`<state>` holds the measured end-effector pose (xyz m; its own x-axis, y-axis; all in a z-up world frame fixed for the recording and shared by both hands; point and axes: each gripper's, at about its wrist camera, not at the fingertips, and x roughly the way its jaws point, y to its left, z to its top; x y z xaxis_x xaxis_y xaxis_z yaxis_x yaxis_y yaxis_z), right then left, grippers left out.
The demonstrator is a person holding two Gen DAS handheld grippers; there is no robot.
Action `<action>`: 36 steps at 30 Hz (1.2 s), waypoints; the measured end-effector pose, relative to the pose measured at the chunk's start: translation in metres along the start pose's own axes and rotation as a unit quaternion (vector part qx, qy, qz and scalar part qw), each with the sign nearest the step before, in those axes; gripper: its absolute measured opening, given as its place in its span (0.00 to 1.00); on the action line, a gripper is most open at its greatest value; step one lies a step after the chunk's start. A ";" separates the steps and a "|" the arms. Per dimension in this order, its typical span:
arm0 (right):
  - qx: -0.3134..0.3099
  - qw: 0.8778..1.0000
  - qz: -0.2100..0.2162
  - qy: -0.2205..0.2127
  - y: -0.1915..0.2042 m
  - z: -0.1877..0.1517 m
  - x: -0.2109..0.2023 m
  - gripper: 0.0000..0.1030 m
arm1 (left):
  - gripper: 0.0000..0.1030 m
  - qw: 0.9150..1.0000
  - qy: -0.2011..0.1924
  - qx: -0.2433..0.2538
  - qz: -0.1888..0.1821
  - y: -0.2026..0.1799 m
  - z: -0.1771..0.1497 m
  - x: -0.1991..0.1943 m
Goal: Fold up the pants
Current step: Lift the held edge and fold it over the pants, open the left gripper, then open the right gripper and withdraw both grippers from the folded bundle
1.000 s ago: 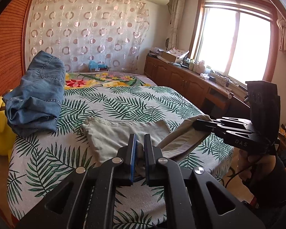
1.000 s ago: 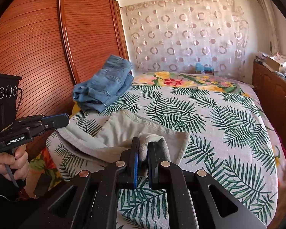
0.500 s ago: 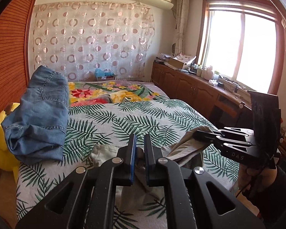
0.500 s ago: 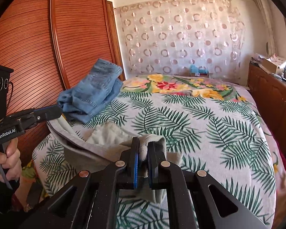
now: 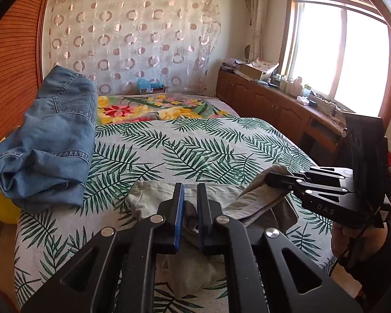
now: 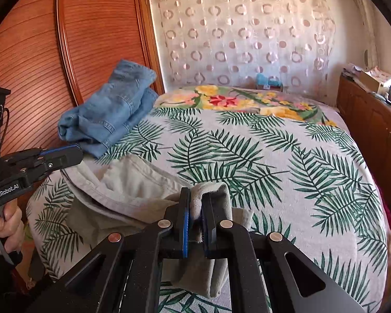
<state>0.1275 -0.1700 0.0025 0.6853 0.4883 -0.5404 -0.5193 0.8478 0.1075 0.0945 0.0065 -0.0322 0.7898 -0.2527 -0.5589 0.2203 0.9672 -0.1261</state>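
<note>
left wrist: left gripper (image 5: 189, 217) clamped on grey pants (image 5: 153, 195) at near edge of bed (image 5: 195, 151); r gripper (image 5: 269, 176) pinching other corner. right wrist: right gripper (image 6: 196, 211) clamped on pants fold; jeans (image 6: 112, 109) lying w/ wardrobe (image 6: 65, 52) behind.

Pants (image 6: 133, 182) were matt beige woven cloth, soft and creased. Jeans (image 5: 52, 140) were faded blue denim w/ visible stitching. Bed (image 6: 286, 161) cover was matt printed cotton. Wardrobe (image 6: 65, 52) was ribbed, semi-gloss reddish wood. Hand-held gripper (image 6: 195, 211) bodies looked like matt black plastic w/ shiny metal rivets.
</note>
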 end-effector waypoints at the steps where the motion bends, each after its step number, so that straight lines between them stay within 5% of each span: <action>1: 0.001 1.000 0.000 0.001 0.000 0.001 0.001 0.07 | 0.11 1.000 0.002 0.000 0.001 0.000 0.000 0.000; 6: 0.002 1.000 -0.003 0.004 -0.003 0.002 0.004 0.07 | 0.50 1.000 0.009 -0.005 0.014 0.004 -0.005 0.002; 10: -0.001 1.000 -0.029 0.001 -0.003 -0.001 0.004 0.11 | 0.71 1.000 0.021 -0.008 0.008 0.008 -0.014 0.006; 12: -0.001 1.000 -0.029 0.000 -0.002 -0.003 0.003 0.14 | 0.73 1.000 0.029 -0.011 0.007 0.010 -0.021 0.009; 18: 0.005 0.999 -0.042 -0.016 -0.007 -0.005 -0.007 0.42 | 0.73 0.999 0.045 -0.017 0.008 0.015 -0.033 0.012; 27: 0.008 1.000 -0.023 -0.010 -0.015 -0.021 -0.029 0.44 | 0.73 0.999 0.031 -0.025 -0.001 0.019 -0.037 -0.005; 36: -0.025 0.999 -0.010 0.033 -0.005 -0.034 -0.020 0.44 | 0.73 0.998 0.060 -0.024 0.011 0.024 -0.041 0.014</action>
<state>0.0991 -0.1915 -0.0156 0.6609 0.4558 -0.5962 -0.5321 0.8448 0.0560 0.0874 0.0270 -0.0768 0.7198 -0.2291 -0.6553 0.1739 0.9734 -0.1493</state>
